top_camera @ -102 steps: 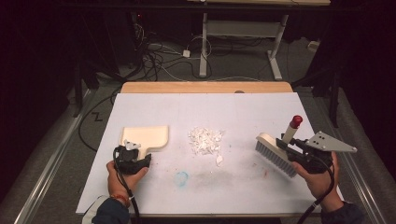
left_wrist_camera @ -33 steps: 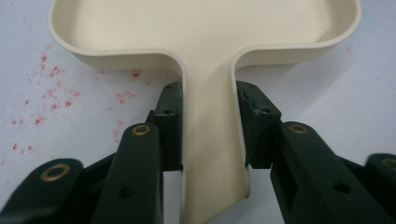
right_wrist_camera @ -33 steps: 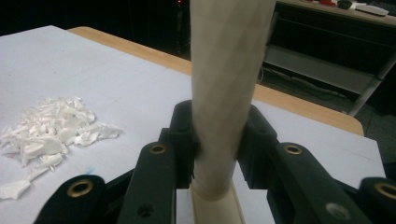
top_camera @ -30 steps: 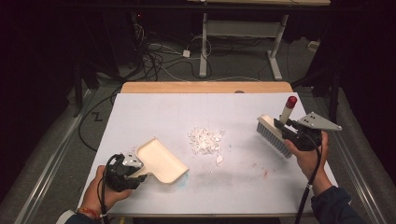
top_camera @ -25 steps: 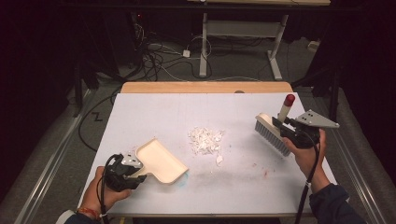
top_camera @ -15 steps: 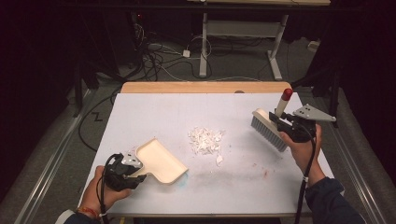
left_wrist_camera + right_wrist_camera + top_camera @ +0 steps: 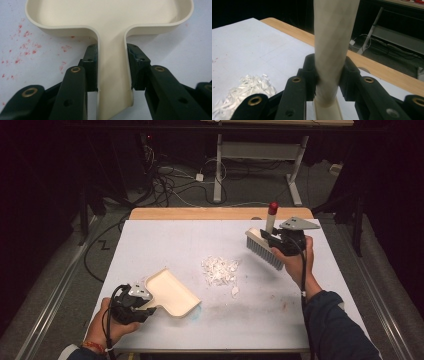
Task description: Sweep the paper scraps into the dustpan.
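Cream plastic, the dustpan (image 7: 170, 292) lies at the near left of the white table (image 7: 165, 240), its mouth turned toward the middle; it looks light and rigid, smooth enough to slide on the surface, and I judge its flat handle the only sensible place to take hold, since the tray walls are broad and thin; the left gripper (image 7: 131, 304) has exactly that hold, its jaws closed on the handle (image 7: 112, 75) from both sides just behind the tray, the pads pressed flat against its edges in the left gripper view; faint red specks (image 7: 25, 47) mark the table beside the pan.

Between the two tools, well apart from the pan's lip, sits a small heap of white shreds (image 7: 220, 270), with one stray bit (image 7: 234, 292) a little nearer the person; the shreds look feather-light and loose, likely to scatter under a quick stroke, so I would expect them to want a slow, low sweep.

Farther right, beyond the heap, the brush (image 7: 265, 250) hangs above the table with its pale bristles pointing down and leftward and its red-tipped handle up; it seems stiff in the handle and soft in the bristles, light overall; the right gripper (image 7: 280, 240) is clamped around the round cream handle (image 7: 334, 50), jaws snug on either side of it.
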Demonstrator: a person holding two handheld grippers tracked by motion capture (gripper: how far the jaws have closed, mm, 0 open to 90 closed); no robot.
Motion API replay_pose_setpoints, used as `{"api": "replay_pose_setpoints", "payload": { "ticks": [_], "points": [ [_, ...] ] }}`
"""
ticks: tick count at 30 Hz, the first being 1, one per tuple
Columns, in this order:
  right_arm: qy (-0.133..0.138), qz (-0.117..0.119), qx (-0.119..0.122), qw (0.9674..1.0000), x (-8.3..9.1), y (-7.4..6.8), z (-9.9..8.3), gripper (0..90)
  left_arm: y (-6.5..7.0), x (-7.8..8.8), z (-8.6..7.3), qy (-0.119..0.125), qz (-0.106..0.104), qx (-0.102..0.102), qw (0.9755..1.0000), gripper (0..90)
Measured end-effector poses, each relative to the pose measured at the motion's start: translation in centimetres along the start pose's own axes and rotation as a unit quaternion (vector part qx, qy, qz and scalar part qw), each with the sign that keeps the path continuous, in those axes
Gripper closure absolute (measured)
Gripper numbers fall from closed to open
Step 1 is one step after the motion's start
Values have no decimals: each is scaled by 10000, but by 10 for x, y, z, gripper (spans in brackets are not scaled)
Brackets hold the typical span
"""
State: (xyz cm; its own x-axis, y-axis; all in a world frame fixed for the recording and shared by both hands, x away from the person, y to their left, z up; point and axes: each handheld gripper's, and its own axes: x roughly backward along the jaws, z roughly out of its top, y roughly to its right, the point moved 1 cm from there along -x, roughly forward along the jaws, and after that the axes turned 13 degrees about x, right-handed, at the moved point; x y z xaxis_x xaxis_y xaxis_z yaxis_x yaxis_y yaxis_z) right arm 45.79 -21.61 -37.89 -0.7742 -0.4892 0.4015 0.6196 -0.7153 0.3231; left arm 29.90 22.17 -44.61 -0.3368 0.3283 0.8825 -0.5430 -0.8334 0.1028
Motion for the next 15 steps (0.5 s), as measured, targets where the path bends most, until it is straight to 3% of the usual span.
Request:
{"api": "replay_pose_setpoints", "payload": {
  "ticks": [11,14,15],
  "points": [
    [-86,-102,229,9996,-48,-13,17,710,-3,3,-10,30,-19,-18,10000,628],
    [-62,-198,500,9985,-64,-22,17,710,-5,4,-14,37,-27,3,10000,628],
    [-58,-197,454,9988,-68,-25,16,710,-6,4,-15,19,-19,12,10000,628]
  ]
}}
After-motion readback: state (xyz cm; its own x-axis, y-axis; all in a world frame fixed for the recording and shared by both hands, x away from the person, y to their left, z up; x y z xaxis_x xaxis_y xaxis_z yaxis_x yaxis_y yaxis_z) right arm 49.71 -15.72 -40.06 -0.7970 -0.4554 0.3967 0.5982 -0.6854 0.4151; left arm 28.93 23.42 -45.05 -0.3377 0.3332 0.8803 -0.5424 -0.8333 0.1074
